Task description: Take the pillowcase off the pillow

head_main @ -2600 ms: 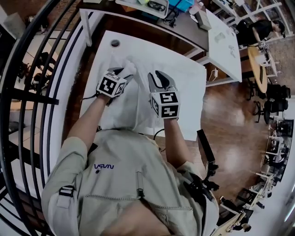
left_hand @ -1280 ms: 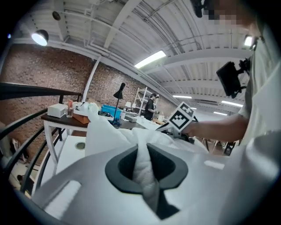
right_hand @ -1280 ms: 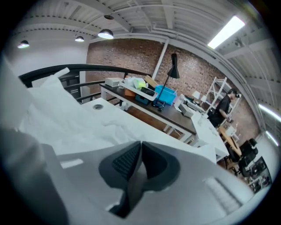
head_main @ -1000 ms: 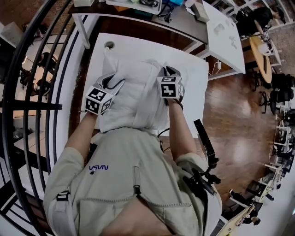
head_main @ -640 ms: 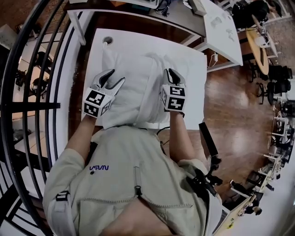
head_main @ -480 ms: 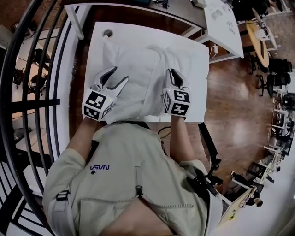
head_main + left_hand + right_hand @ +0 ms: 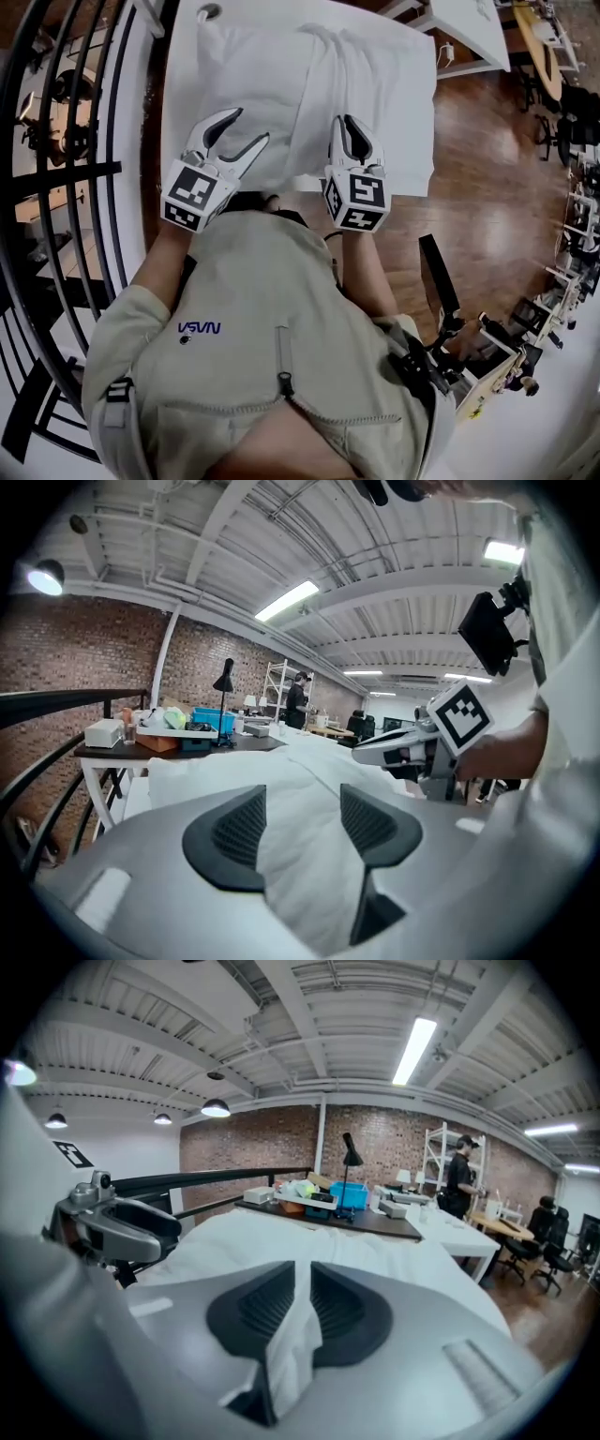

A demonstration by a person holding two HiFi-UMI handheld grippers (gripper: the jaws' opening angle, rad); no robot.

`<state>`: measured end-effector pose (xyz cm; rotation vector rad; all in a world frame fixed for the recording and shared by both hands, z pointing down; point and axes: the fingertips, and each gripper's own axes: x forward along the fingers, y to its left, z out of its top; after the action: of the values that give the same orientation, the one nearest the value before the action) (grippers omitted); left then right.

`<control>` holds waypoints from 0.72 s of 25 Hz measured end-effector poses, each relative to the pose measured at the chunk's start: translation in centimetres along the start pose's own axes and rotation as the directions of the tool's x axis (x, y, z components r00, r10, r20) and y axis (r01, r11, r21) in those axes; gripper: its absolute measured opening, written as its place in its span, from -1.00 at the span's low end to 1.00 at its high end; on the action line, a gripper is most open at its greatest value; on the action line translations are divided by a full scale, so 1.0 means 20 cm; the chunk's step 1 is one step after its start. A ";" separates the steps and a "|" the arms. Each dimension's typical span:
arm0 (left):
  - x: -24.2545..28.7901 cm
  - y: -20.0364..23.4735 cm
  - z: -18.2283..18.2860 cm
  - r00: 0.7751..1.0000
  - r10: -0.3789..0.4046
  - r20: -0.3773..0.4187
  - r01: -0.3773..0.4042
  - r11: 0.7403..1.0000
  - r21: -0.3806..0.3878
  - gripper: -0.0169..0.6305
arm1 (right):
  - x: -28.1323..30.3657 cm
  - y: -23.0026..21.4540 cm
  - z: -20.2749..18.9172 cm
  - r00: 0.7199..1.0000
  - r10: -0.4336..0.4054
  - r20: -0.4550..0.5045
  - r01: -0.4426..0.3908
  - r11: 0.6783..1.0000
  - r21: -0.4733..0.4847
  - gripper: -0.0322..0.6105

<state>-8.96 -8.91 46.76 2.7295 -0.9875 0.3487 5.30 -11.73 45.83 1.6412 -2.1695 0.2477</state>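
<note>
The white table [image 7: 180,103] lies under the pillow and reaches past it on the left and right. The person in a pale jacket [image 7: 262,319] stands at the pillow's near end, with both forearms stretched toward it. The pillow [image 7: 246,70] lies flat on the table, white on white with its pillowcase [image 7: 286,1354], so where cloth ends and filling begins cannot be told. A wrinkled ridge runs along its length. The left gripper [image 7: 248,127] is at the pillow's near left corner. Its jaws have just been opening and now stand well apart. In the left gripper view [image 7: 300,827] white cloth shows in the gap between the dark ribbed pads [image 7: 234,832], but neither pad presses on it. The right gripper [image 7: 347,127] is at the pillow's near edge, right of the ridge. Its jaws [image 7: 302,1312] are nearly together, pinching a thin upright fold of the pillowcase that hangs down between the pads.
</note>
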 end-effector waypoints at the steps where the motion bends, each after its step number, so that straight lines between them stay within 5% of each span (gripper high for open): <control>1: -0.02 -0.02 -0.04 1.000 0.018 -0.019 -0.018 1.000 -0.002 -0.24 | -0.02 0.03 -0.03 1.000 0.019 -0.002 -0.019 1.000 0.007 -0.74; 12: -0.11 -0.31 -0.29 0.968 0.193 -0.162 -0.194 0.981 0.009 -0.18 | -0.24 0.23 -0.30 0.965 0.260 -0.029 -0.261 0.965 -0.038 -0.72; 18: -0.16 -0.25 -0.54 0.934 0.222 -0.279 -0.210 0.975 0.073 -0.18 | -0.28 0.41 -0.49 0.946 0.294 -0.133 -0.300 0.954 -0.025 -0.62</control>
<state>-9.66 -0.32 55.44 2.5108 -1.2080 0.7859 0.92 -0.72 53.23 1.2327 -2.2989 0.3773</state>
